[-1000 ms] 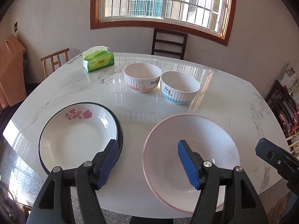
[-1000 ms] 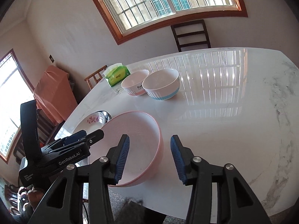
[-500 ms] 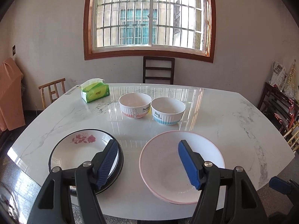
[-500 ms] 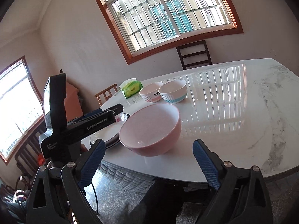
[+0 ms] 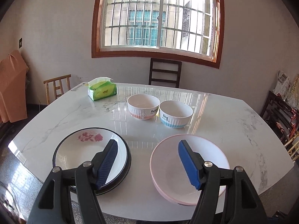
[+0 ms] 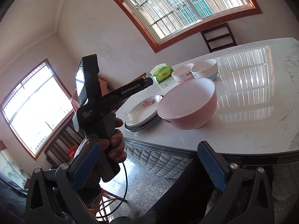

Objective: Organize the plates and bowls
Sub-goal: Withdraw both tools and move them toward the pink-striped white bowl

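1. At the counter's (image 5: 233, 115) near edge, the left gripper (image 5: 147, 160) hangs released and empty; the right gripper's (image 6: 149, 164) jaws are spreading wider, nothing between them.
2. The rose-patterned plate stack (image 5: 82, 149) sits beside the pink bowl (image 5: 168, 168).
3. Farther back, the rabbit bowl (image 5: 143, 108) and dog bowl (image 5: 175, 113) touch.

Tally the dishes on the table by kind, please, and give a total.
Small bowls: 2, the rabbit bowl and the dog bowl
Large bowls: 1, the pink bowl
Plates: at least 2, stacked under the rose plate
Total: at least 5
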{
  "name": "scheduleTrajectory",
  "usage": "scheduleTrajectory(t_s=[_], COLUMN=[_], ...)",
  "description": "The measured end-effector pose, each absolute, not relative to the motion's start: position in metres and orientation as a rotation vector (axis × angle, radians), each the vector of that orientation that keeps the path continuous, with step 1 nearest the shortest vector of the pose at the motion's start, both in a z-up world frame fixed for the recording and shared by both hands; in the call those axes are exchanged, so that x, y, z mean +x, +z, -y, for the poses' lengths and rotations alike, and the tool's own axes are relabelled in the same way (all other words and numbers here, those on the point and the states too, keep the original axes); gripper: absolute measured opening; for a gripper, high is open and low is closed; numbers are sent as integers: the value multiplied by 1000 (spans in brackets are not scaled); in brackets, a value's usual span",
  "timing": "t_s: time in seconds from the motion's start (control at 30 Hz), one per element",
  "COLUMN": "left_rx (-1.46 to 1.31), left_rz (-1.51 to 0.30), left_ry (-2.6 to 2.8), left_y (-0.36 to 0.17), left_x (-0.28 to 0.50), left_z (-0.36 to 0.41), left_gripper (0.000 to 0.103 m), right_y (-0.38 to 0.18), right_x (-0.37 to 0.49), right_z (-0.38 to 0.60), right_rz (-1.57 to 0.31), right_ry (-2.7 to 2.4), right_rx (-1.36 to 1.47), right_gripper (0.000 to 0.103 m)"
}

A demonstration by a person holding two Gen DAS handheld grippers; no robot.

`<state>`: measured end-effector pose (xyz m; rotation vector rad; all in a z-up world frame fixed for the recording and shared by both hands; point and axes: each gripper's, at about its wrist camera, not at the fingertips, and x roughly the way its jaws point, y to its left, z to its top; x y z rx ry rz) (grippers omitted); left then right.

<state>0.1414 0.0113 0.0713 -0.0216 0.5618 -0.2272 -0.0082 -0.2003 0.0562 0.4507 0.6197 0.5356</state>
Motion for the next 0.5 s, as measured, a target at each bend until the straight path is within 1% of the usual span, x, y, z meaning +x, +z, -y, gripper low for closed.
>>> scheduleTrajectory(t_s=[0.17, 0.27, 0.4, 0.5], left_rx=[-27, -21, -41, -35], left_rz=[-581, -611, -638, -641], left_ry=[-230, -240, -239, -228], left_y=[65, 62, 62, 66], left_x=[145, 151, 162, 169], left_z=[-12, -11, -17, -20], left_gripper=[69, 69, 69, 69], right_y=[55, 62, 91, 109], right_x=[0, 3, 9, 27], right_z=[202, 218, 234, 236], right_rz=[-686, -661, -577, -572], right_ry=[442, 395, 322, 315], right_rx=[408, 417, 339, 260], right_gripper=[103, 103, 103, 103])
